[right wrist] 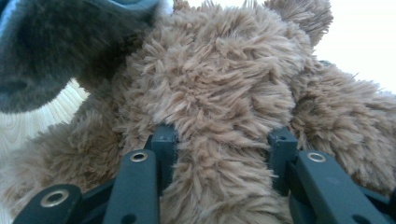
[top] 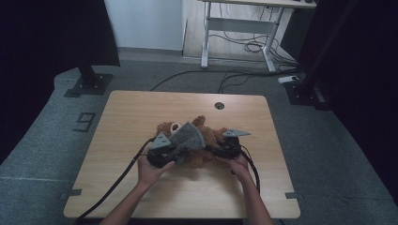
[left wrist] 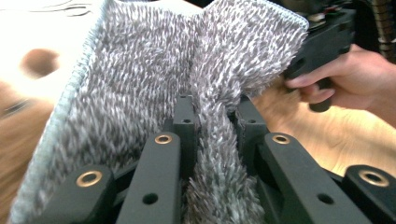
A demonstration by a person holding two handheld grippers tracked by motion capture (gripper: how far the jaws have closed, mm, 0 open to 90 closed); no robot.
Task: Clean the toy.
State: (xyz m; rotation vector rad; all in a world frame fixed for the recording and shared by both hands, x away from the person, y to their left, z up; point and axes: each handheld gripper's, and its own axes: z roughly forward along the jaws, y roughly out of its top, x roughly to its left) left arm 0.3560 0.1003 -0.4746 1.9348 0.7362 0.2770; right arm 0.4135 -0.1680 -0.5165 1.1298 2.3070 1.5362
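A brown teddy bear (top: 207,134) lies at the middle of the wooden table (top: 136,112). A grey fluffy cloth (top: 187,136) is draped over its left side. My left gripper (top: 174,153) is shut on a fold of the cloth (left wrist: 163,70), pinched between the jaws of the left gripper (left wrist: 217,116). From the right, my right gripper (top: 219,149) meets the bear. In the right gripper view, the right gripper (right wrist: 222,135) is shut on a thick bulge of the bear's fur (right wrist: 219,79). The cloth (right wrist: 46,56) hangs at the upper left. The cloth hides part of the bear.
A round cable hole (top: 219,105) sits near the table's far edge. Bare wood (top: 178,197) lies in front of the hands. Beyond the table are dark stand bases (top: 89,84), floor cables (top: 234,77) and a white desk frame (top: 239,28).
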